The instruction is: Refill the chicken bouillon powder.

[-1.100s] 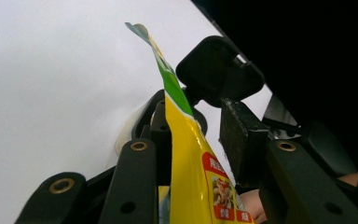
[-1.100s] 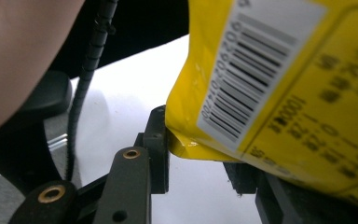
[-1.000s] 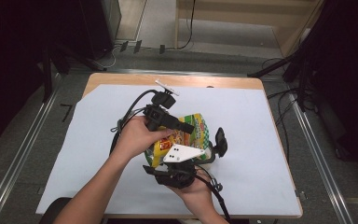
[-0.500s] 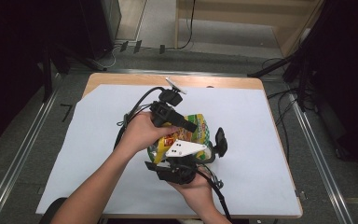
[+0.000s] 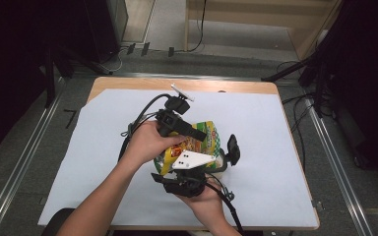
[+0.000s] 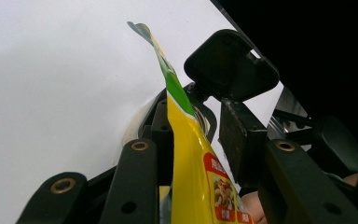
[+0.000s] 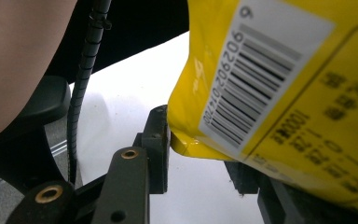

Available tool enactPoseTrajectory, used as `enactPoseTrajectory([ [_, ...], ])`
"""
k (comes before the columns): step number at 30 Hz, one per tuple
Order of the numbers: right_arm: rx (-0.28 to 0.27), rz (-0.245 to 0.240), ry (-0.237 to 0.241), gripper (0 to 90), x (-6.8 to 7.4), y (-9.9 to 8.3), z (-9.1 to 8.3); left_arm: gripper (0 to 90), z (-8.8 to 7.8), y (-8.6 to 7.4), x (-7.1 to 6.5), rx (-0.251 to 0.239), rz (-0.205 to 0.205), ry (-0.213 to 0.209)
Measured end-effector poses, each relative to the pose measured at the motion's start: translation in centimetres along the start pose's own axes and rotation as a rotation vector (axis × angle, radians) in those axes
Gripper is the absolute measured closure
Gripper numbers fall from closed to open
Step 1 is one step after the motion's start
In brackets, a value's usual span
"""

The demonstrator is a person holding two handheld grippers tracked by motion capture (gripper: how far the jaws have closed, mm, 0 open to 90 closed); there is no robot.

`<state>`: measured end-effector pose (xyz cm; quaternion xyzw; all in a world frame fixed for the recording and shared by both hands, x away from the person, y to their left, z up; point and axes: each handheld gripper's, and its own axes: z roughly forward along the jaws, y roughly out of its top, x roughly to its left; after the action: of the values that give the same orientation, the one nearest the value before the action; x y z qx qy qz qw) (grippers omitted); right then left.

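1. The left gripper has its jaws partly open, with the edge of the yellow snack bag between them; whether they press it, I cannot tell.
2. The right gripper has the bag's bottom corner, by the barcode, between its jaws; contact is unclear.
3. The bag hangs between both grippers above the white table.

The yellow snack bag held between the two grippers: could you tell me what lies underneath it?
Under the yellow snack bag is the white sheet covering the table; the right gripper view shows it below the bag's corner. The bag and hands hide the patch directly beneath.
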<state>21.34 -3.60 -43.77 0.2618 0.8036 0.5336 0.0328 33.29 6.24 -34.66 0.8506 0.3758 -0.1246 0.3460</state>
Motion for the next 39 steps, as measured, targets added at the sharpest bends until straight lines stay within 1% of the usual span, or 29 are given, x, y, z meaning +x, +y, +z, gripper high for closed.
enactPoseTrajectory([
  [4,0.001,-0.001,-0.002,66.3,0.00,-0.02,-0.02,68.6,0.00,-0.03,-0.02,-0.001,0.001,0.000],
  [9,-0.007,-0.006,-0.009,66.9,-0.01,-0.05,-0.03,68.6,-0.08,-0.10,-0.41,-0.019,0.010,0.012],
  [16,-0.009,0.000,-0.004,67.0,0.06,-0.07,-0.11,68.6,-0.06,-0.10,-0.45,-0.015,0.011,0.014],
  [21,-0.006,-0.002,-0.003,67.0,0.05,-0.06,-0.13,68.6,-0.07,-0.12,-0.45,-0.017,0.010,0.013],
  [26,-0.002,-0.013,-0.004,67.0,0.07,0.00,-0.25,68.6,-0.11,-0.13,-0.46,-0.019,0.011,0.009],
  [32,0.000,-0.008,-0.001,66.9,0.11,0.01,-0.31,68.5,-0.16,-0.13,-0.52,-0.019,0.011,0.008],
  [34,0.002,-0.011,-0.003,67.0,0.20,0.11,-0.43,68.3,-0.34,-0.14,-0.67,-0.022,0.016,0.005],
  [37,-0.007,-0.025,-0.006,66.9,0.35,0.23,-0.52,68.3,-0.56,-0.18,-0.97,-0.027,0.026,0.012],
  [39,-0.008,-0.026,-0.006,67.0,0.37,0.22,-0.51,68.3,-0.46,-0.18,-0.87,-0.023,0.023,0.016],
])
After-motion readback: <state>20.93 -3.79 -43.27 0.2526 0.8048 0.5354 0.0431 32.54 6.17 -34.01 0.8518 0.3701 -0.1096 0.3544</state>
